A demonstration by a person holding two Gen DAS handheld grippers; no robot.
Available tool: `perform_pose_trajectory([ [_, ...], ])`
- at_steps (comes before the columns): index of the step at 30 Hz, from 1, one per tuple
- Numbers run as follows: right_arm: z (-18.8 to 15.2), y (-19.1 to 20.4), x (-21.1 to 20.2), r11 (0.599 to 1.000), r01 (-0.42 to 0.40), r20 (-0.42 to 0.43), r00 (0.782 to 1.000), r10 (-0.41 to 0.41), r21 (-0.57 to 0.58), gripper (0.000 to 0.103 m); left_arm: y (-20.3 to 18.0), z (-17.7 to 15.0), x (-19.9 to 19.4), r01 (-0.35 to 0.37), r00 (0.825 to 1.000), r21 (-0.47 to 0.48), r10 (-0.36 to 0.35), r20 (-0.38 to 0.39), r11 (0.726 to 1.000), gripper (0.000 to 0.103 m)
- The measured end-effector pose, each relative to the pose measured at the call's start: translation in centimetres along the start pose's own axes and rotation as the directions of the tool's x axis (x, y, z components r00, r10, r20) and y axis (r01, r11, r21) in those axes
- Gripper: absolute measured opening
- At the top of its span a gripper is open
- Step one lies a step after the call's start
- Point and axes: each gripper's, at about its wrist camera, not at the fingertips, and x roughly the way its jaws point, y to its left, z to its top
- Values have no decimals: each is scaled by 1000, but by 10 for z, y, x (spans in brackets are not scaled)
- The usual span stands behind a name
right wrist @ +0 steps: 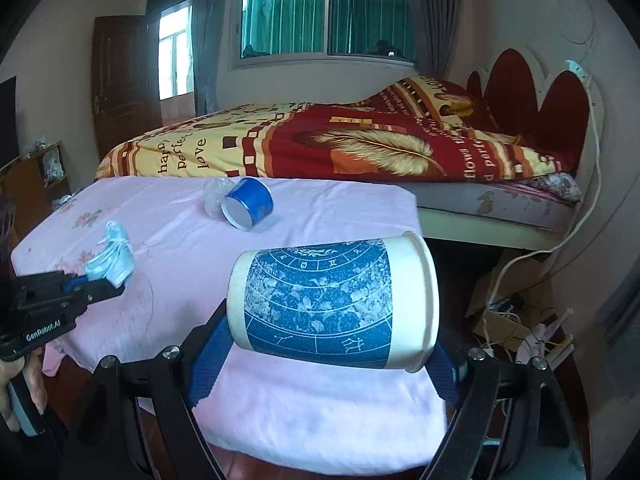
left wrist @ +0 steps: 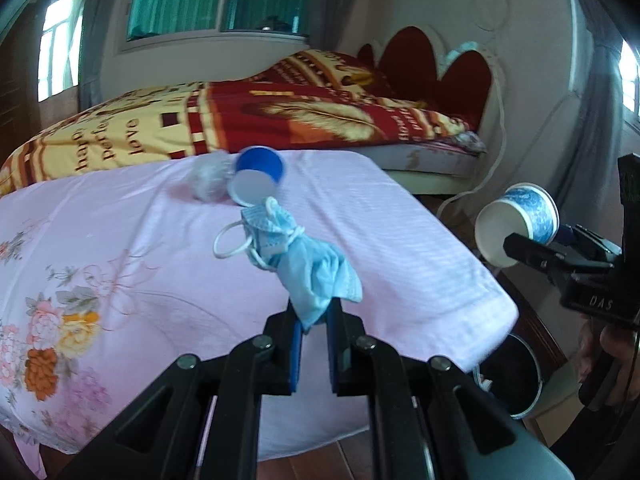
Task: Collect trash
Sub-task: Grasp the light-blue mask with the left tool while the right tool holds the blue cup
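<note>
Both pairs of jaws are gripping trash. Those of the left gripper point(left wrist: 314, 322) are clenching hard on the lower end of a crumpled light-blue face mask point(left wrist: 296, 256), which is standing up out of the blue pads with its white ear loops hanging to the left over the pink sheet. Those of the right gripper point(right wrist: 326, 354) are standing wide and pressing on the two ends of a paper cup point(right wrist: 334, 306) printed with a blue zodiac and flower pattern; the cup is lying on its side across the gap, base to the left, rim to the right.

Seen from the left wrist camera, the right gripper point(left wrist: 536, 250) is holding that cup point(left wrist: 518, 224) out past the right edge of the desk point(left wrist: 400, 224), above a dark round bin point(left wrist: 516, 376) on the wooden floor. A hand point(left wrist: 600, 360) is wrapping its handle.

Two more pieces are lying on the floral pink sheet covering the desk, near its far edge: a blue paper cup point(left wrist: 258, 176) tipped on its side with its white inside facing the camera, and, touching its left side, a wad of clear crumpled plastic point(left wrist: 210, 178).

Behind the desk a bed point(right wrist: 360, 148) is carrying a red and yellow quilt.
</note>
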Motion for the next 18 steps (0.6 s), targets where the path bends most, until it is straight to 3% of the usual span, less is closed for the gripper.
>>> perform_pose_trajectory([
  [10, -43, -51, -36, 995, 77, -24, 997, -76, 66, 86, -74, -10, 14, 95, 995, 93, -92, -32, 991, 12],
  [18, -57, -85, -58, 985, 123, -21, 992, -122, 122, 86, -126, -13, 22, 158, 987, 163, -151, -55, 974, 12],
])
